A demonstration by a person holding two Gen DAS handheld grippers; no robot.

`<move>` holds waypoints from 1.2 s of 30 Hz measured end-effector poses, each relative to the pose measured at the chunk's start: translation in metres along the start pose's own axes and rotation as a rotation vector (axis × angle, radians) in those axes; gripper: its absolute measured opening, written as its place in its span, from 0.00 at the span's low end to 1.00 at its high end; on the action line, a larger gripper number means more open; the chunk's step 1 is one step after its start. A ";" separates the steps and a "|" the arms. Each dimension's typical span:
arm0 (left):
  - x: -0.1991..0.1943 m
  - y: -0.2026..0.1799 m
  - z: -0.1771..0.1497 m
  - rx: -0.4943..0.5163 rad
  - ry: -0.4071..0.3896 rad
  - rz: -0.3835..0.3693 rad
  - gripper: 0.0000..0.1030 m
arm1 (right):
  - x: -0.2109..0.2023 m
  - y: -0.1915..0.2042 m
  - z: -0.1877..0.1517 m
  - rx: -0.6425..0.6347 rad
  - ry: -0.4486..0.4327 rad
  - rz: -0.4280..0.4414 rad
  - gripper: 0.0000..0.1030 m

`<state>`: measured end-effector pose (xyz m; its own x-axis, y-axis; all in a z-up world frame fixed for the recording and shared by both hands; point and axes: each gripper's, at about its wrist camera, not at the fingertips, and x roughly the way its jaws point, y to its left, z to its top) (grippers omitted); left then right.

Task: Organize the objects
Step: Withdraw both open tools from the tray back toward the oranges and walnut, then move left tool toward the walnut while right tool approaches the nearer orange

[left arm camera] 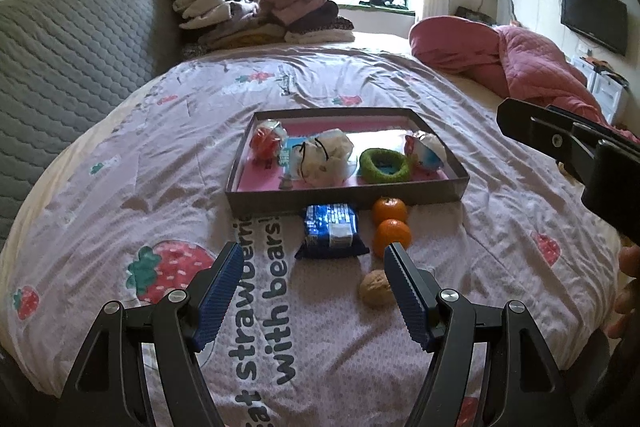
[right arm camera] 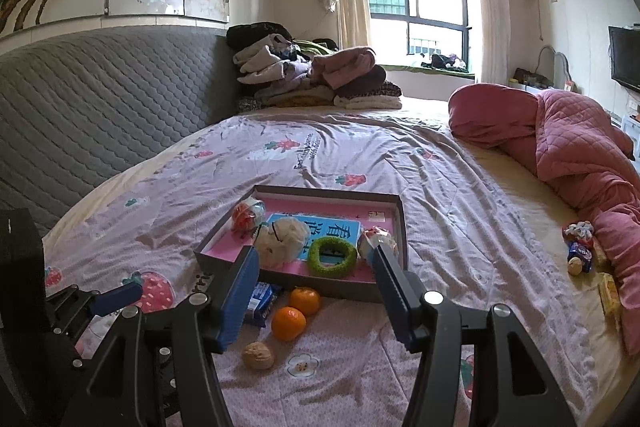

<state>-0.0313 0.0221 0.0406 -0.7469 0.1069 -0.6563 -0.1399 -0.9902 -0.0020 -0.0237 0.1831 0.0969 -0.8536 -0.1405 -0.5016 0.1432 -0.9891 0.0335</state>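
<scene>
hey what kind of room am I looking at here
Most likely a bedroom in a home: a bed with a padded grey headboard, folded clothes stacked on it, and a wall-mounted television.

Matt cardboard tray (left arm camera: 344,195), cloth bedsheet (left arm camera: 120,195)

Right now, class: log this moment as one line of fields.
left gripper: open, empty | right gripper: open, empty | shallow grey cardboard tray: part filled | two round oranges, walnut, blue packet: outside tray
</scene>
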 end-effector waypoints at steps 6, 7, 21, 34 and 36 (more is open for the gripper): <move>0.002 -0.003 -0.003 0.006 0.004 -0.010 0.72 | 0.004 0.001 -0.005 -0.007 0.014 0.000 0.57; 0.002 -0.004 -0.003 0.008 0.007 -0.014 0.72 | 0.006 0.001 -0.006 -0.008 0.018 -0.001 0.57; 0.018 -0.016 -0.021 0.036 0.059 -0.036 0.72 | 0.021 0.003 -0.021 -0.017 0.073 0.004 0.57; 0.035 -0.018 -0.035 0.016 0.109 -0.093 0.72 | 0.040 0.004 -0.035 -0.022 0.135 0.013 0.57; 0.038 -0.019 -0.035 0.015 0.117 -0.105 0.72 | 0.044 0.003 -0.037 -0.018 0.145 0.014 0.57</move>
<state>-0.0342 0.0415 -0.0108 -0.6468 0.1977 -0.7366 -0.2239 -0.9725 -0.0644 -0.0423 0.1759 0.0424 -0.7702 -0.1450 -0.6211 0.1645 -0.9860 0.0262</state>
